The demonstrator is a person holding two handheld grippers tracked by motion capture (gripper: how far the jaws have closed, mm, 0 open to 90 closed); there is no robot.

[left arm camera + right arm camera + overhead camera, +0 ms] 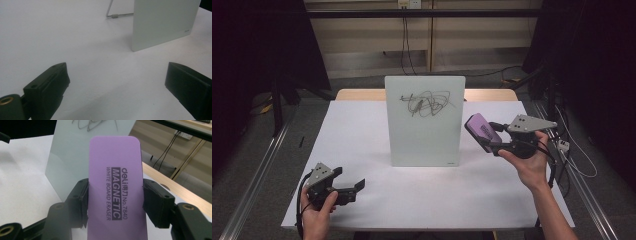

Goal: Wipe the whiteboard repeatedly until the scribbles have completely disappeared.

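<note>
— High view?
— My right gripper [490,140] grasps the eraser [482,129] at the board's [424,120] three o'clock; my left gripper [348,182] sits released at seven.
— Gripper views?
— Left jaws gape toward the board [162,22]; right jaws clamp the eraser [116,192].

A small whiteboard [425,120] stands upright near the middle of the white table [362,130], black scribbles across its upper part. Just beside its right edge, the right gripper [493,145] clamps a purple eraser [482,129], raised off the table. The left gripper [348,181] rests at the near left, jaws apart.
</note>
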